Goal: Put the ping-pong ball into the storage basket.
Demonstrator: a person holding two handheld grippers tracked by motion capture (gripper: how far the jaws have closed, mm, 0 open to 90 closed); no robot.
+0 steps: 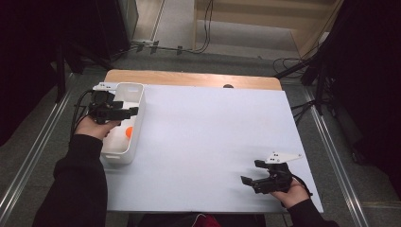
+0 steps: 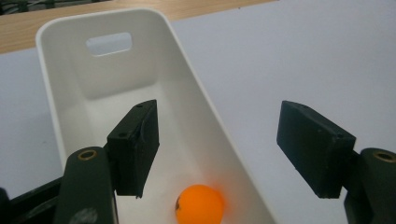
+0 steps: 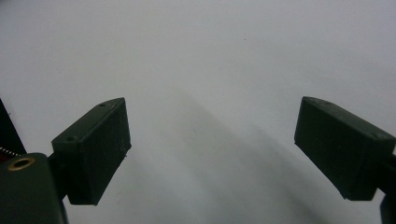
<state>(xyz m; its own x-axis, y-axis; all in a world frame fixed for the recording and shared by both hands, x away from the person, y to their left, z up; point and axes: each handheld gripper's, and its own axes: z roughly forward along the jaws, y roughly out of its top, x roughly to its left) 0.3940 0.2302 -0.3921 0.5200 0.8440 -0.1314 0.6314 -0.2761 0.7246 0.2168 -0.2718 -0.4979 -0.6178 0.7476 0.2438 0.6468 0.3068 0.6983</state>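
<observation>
A white plastic bin (image 1: 137, 101) stands at the table's left edge, with an orange ball (image 1: 128, 133) lying in its near half. My left gripper (image 1: 132, 112) hovers open over the bin. In the left gripper view its jaws straddle the bin's right wall (image 2: 205, 100); the left finger is inside the bin, and the orange ball (image 2: 199, 204) sits just below it, free of the left gripper (image 2: 219, 122). My right gripper (image 1: 251, 172) is held open near the front right of the table. The right gripper (image 3: 210, 123) has bare white surface between its jaws.
A white sheet (image 1: 213, 132) covers the table, with a wooden strip (image 1: 189, 78) along the far edge. A small dark spot (image 1: 228, 86) lies at that edge. Cables and stands crowd the floor beyond the table.
</observation>
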